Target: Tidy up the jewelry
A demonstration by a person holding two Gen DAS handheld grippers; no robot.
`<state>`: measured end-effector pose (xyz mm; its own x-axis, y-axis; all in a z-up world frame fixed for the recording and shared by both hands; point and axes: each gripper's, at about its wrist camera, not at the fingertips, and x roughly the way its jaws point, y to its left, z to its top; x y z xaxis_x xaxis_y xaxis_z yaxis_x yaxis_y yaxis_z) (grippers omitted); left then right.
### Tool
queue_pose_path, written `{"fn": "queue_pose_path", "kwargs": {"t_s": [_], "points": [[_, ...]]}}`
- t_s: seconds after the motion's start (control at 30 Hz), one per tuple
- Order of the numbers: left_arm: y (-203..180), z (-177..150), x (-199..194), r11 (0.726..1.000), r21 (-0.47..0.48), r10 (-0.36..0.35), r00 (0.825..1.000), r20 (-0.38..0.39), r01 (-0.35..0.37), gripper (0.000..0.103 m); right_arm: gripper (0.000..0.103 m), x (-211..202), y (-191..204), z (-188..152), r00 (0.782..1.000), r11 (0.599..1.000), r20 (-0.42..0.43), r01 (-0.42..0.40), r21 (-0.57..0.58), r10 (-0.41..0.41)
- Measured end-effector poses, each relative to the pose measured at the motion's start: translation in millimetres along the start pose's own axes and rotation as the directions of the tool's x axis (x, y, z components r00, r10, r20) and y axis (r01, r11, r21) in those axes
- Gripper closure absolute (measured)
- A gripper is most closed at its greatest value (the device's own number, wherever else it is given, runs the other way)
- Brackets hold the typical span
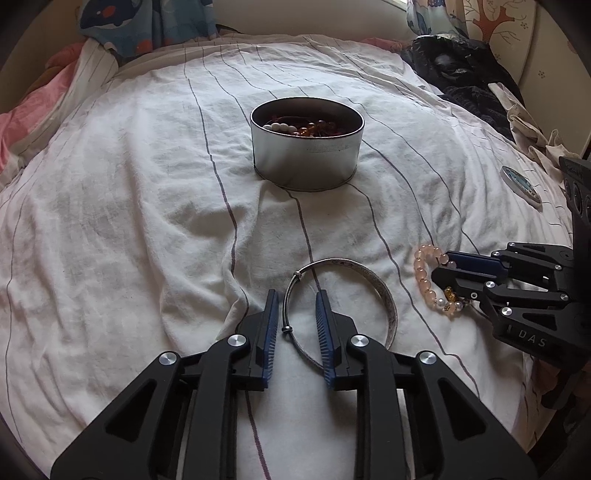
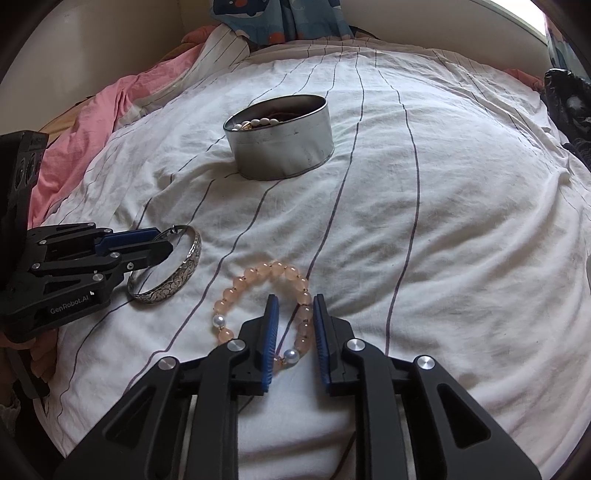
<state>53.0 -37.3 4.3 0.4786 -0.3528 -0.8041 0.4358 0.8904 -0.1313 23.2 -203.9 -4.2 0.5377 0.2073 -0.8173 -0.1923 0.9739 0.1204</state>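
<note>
A silver bangle (image 1: 384,291) lies on the white striped bedsheet (image 1: 129,221). My left gripper (image 1: 297,295) is open, its jaws down on either side of the bangle's left rim. It also shows in the right wrist view (image 2: 168,243) beside the bangle (image 2: 188,264). A pink bead bracelet (image 2: 258,275) with white pearls lies on the sheet. My right gripper (image 2: 295,301) is open, its jaws astride the bracelet's right side. It also shows in the left wrist view (image 1: 441,267) at the bracelet (image 1: 423,275). A round metal tin (image 1: 306,162) holding beads stands farther back.
The tin (image 2: 284,147) sits mid-bed. Its round lid (image 1: 521,182) lies at the right. Pink bedding (image 2: 92,125) is bunched at the left, dark clothing (image 1: 454,70) at the far right, and a patterned fabric (image 1: 147,22) at the bed's far edge.
</note>
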Motion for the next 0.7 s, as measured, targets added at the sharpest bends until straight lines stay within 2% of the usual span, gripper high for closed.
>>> {"fn": "queue_pose_path", "kwargs": {"t_s": [0.03,0.1,0.2,0.3,0.43,0.57,0.63,0.67,0.7], "points": [[-1,0,0,1.000,0.006,-0.019,1.000,-0.001,0.019,0.065,0.080,0,1,0,1.000,1.000,0.000,-0.001,-0.003,0.001],[-8,-1,0,0.999,0.035,-0.033,0.999,-0.001,0.033,0.049,0.077,0,2,0,1.000,1.000,0.000,-0.005,-0.007,0.005],[-16,-2,0,0.998,0.068,0.000,1.000,0.002,-0.001,0.045,0.074,0,2,0,1.000,1.000,0.000,-0.007,-0.008,0.007],[-12,-1,-1,0.999,0.052,-0.012,1.000,0.004,0.012,0.045,0.072,-1,1,0,1.000,1.000,0.001,-0.012,-0.006,0.012],[-9,-1,-5,0.999,0.034,0.000,1.000,0.023,-0.001,0.045,0.064,-4,-1,0,1.000,1.000,0.008,-0.021,0.009,0.021],[-7,-1,-5,1.000,0.028,0.010,1.000,0.025,-0.011,0.045,0.064,-2,0,0,1.000,1.000,-0.001,-0.016,0.003,0.016],[-7,-1,-5,0.999,0.027,0.019,0.999,0.025,-0.020,0.055,0.064,-2,0,0,1.000,1.000,-0.003,-0.016,0.000,0.016],[-6,-1,-5,0.999,0.023,0.021,0.999,0.024,-0.022,0.060,0.067,-2,1,0,1.000,1.000,-0.003,-0.018,-0.005,0.018],[-5,-1,-4,1.000,0.020,0.020,1.000,0.022,-0.020,0.072,0.070,-2,3,-1,1.000,1.000,-0.004,-0.021,-0.013,0.021]]}}
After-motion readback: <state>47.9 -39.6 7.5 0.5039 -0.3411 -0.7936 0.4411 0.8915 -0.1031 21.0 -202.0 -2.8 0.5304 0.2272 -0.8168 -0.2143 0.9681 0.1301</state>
